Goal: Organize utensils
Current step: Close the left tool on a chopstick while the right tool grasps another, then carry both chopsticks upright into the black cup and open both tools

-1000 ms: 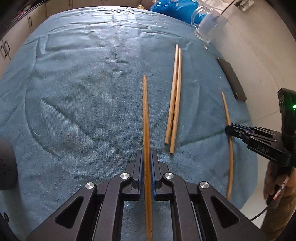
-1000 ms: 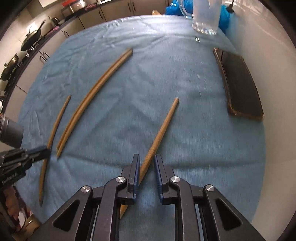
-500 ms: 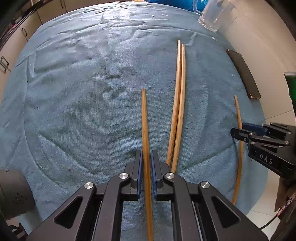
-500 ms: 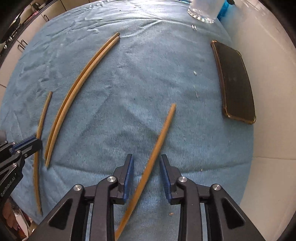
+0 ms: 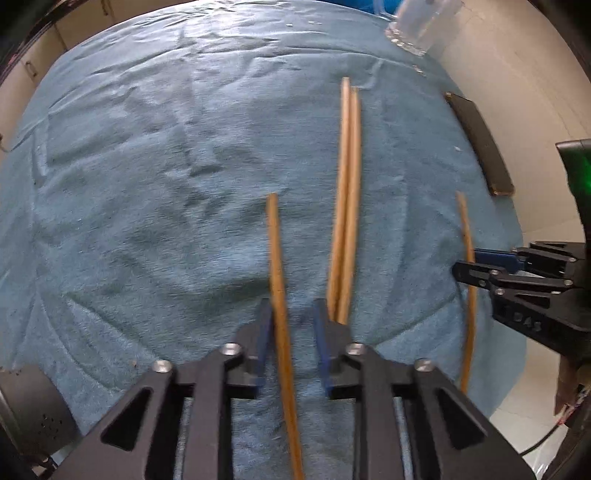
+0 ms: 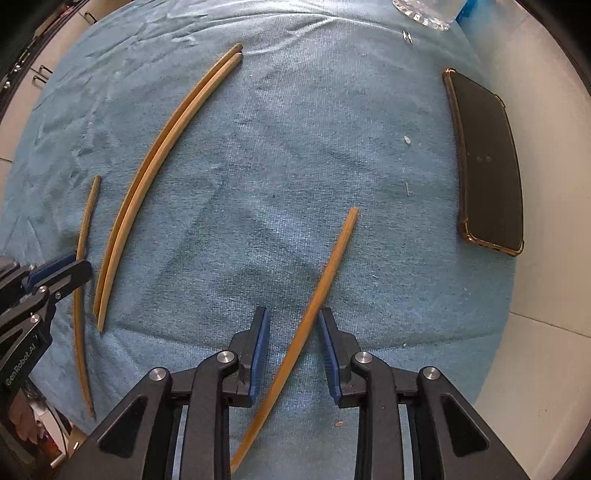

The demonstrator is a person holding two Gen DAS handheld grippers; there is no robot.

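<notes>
Several wooden chopsticks lie on a blue towel point(image 5: 147, 184). One chopstick point(image 5: 275, 251) runs between the fingers of my left gripper point(image 5: 291, 314). Those jaws are opening; the stick rests by the left pad with a gap on the other side. A pair of chopsticks point(image 5: 345, 203) lies side by side just to its right. In the right wrist view another chopstick point(image 6: 332, 258) slants between the fingers of my right gripper point(image 6: 293, 317). Its jaws are closing, and only the right fingertip is near the stick. The left gripper point(image 6: 75, 264) shows at that view's left edge.
A dark phone point(image 6: 487, 166) lies on the towel's right edge, beside the white wall. A clear glass mug point(image 5: 417, 26) stands at the far right corner. A dark rounded object point(image 5: 26, 406) sits at the near left. The towel's near edge drops off to the floor.
The left jaws, shut on their chopstick in both earlier frames, have spread apart and let it go. The right jaws widened around their chopstick. Both grippers have drifted across the towel.
</notes>
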